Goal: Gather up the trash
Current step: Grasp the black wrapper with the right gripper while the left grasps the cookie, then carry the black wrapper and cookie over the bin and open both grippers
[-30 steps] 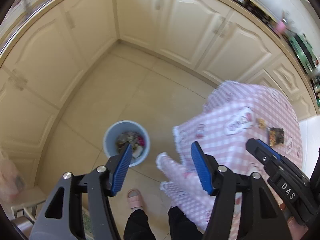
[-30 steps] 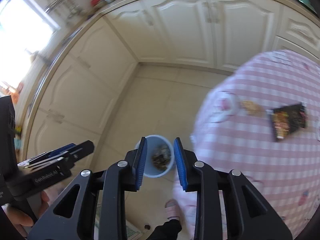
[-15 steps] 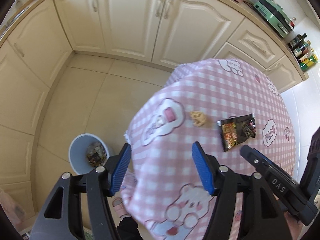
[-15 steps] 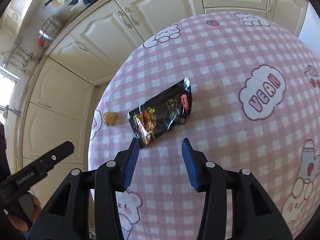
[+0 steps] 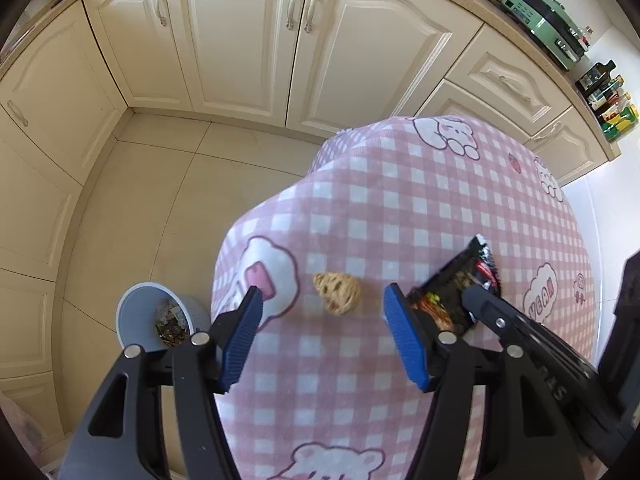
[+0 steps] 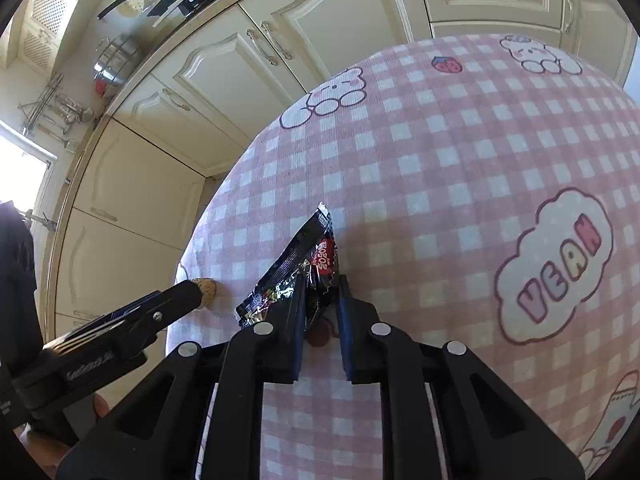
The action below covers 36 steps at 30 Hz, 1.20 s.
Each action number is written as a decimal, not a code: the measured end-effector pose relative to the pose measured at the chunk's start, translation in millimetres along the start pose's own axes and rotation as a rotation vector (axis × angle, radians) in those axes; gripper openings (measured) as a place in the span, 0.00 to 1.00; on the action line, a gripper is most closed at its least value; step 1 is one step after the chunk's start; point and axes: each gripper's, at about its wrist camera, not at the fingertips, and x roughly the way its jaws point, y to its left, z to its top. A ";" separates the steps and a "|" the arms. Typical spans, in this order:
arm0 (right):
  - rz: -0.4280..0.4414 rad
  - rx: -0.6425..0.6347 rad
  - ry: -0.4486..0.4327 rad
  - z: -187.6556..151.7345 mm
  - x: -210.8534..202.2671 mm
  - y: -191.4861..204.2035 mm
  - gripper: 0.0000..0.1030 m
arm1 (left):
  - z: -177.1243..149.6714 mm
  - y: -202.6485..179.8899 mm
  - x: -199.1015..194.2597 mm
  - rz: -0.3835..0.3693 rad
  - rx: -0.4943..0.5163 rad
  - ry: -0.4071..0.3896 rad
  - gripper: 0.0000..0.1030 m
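A crumpled tan wad of trash (image 5: 337, 298) lies on the pink checked tablecloth (image 5: 400, 200), between the blue pads of my open left gripper (image 5: 320, 312). A black snack wrapper (image 6: 298, 270) lies to its right; it also shows in the left wrist view (image 5: 460, 284). My right gripper (image 6: 320, 304) is closed around the wrapper's near end, which bends up between the narrow jaws. The tan wad shows in the right wrist view (image 6: 207, 290) behind the left gripper's finger.
A grey-blue waste bin (image 5: 136, 316) with trash inside stands on the tiled floor left of the table. Cream kitchen cabinets (image 5: 248, 40) run behind. Bottles and a green appliance (image 5: 548, 24) sit on the counter at right.
Both grippers swung from over the bin to the table and came down. The left now straddles the tan wad; the right has narrowed onto the black wrapper.
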 end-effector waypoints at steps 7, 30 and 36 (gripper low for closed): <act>-0.002 0.008 -0.005 1.1 -13.8 -9.7 0.11 | 2.7 -12.4 12.2 -0.005 0.019 0.028 0.22; 0.047 -0.161 -0.008 -47.5 -31.6 145.0 0.11 | -43.4 121.6 -110.6 -0.020 -0.062 -0.098 0.21; 0.111 -0.249 0.050 -79.2 -8.9 222.9 0.11 | -71.5 200.3 -144.0 0.031 -0.138 -0.119 0.21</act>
